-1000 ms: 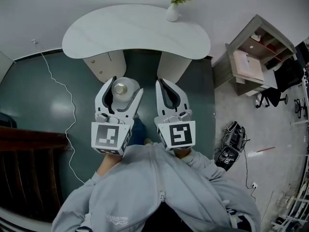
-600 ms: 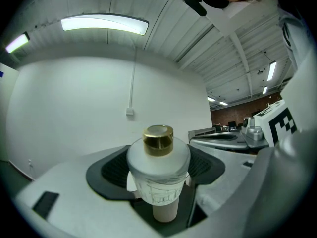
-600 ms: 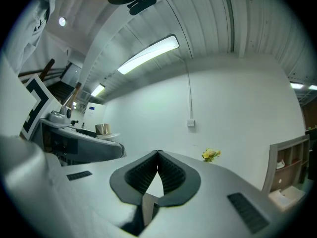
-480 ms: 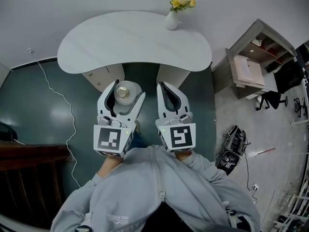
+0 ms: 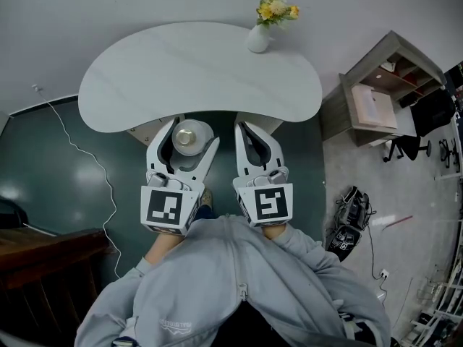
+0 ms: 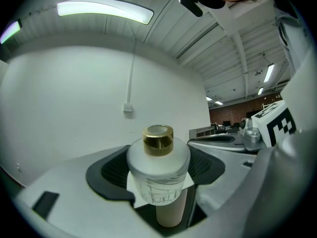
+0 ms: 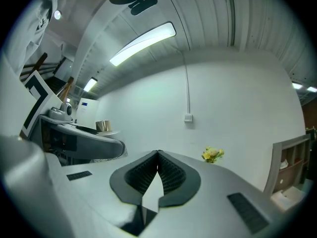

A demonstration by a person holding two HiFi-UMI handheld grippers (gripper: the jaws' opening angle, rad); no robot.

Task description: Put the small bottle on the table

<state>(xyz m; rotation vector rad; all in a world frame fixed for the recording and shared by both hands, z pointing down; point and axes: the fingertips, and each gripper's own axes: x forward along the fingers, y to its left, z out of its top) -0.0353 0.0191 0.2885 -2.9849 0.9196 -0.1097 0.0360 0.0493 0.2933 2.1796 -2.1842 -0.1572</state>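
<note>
Left gripper point(image 5: 191, 131) clamps the small bottle point(image 6: 158, 167) by its frosted body, upright, just short of the table point(image 5: 195, 71) edge. Right gripper point(image 7: 157, 156) pinched together, empty. Risk: released too near the rim or tilted, the bottle topples.

In the head view the worktop point(image 5: 181, 63) fills the upper middle of the frame. A vase point(image 5: 258, 38) stands on it at its far edge, right of centre. Just below the worktop's near edge, at frame centre, two grippers lie side by side. The left hand-held gripper point(image 5: 192, 131) is at left, with the small bottle point(image 5: 185, 137) upright between its jaws. The right hand-held gripper point(image 5: 241, 127) is just beside it at right, with its jaws together on nothing. A shelf unit point(image 5: 380, 85) stands at the right of the frame, with a chair point(image 5: 430, 114) further right. On the floor point(image 5: 43, 165), a cable point(image 5: 72, 136) runs down the left side and a bag point(image 5: 346, 223) lies at lower right.
</note>
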